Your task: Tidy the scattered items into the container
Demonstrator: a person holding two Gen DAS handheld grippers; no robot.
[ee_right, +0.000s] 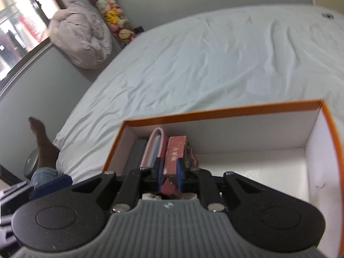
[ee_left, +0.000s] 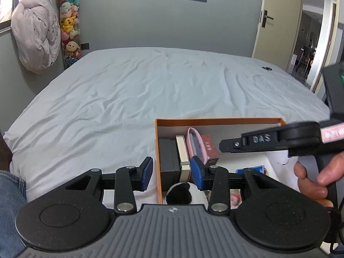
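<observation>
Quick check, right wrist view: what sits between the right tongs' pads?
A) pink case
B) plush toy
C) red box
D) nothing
C: the right tongs stand nearly shut with the end of the red box between the blue pads, inside the orange box; the pink case stands just left of them.

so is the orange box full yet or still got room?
Still has room. In the orange box, items stand packed along one wall: black case, pink pouch, red box. The rest is bare white floor.
</observation>
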